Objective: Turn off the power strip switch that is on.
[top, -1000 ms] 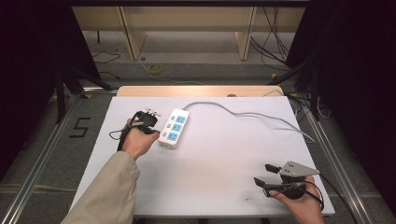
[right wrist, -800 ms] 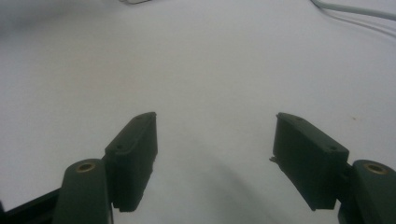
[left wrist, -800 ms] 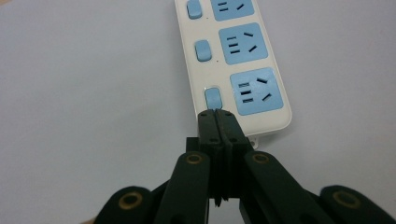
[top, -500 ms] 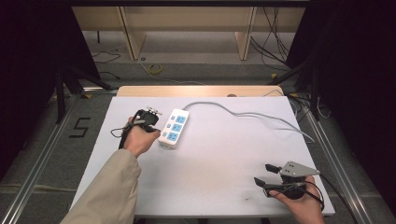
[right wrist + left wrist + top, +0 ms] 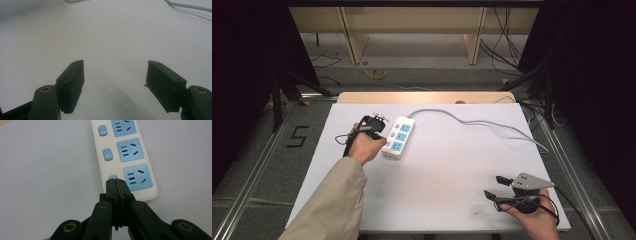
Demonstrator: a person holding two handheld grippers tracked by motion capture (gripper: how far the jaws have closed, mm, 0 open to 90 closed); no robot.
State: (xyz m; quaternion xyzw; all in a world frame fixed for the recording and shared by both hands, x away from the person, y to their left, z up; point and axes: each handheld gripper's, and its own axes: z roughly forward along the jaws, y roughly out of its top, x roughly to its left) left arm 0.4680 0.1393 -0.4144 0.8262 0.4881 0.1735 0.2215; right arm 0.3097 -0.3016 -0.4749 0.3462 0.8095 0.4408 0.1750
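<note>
Your power strip lies on the white counter, left of centre. Its long axis runs from the near end, close to your left hand, away and slightly to the right towards the far edge. Its grey cord leaves the far end and curves across the counter to the right edge. Three blue sockets sit in a row along the strip, each with a small blue switch on its left side.

Your left tongs are pressed together, holding nothing, with their tips right at the nearest switch; you cannot tell from the left gripper view whether they are touching it. In that view the strip runs straight away from the tongs, with the nearest socket just to the right of the tips. The high view does not let you see the tips, because your hand and the gripper body cover them.

Your right tongs are spread wide and empty, at the near right corner of the counter, well apart from the strip. In the right gripper view the right tongs have bare white counter between and beyond them, with a stretch of the cord at the top right.

Nothing else stands on the counter between your two grippers. Beyond the far edge are wooden shelf legs and loose cables on the floor.
</note>
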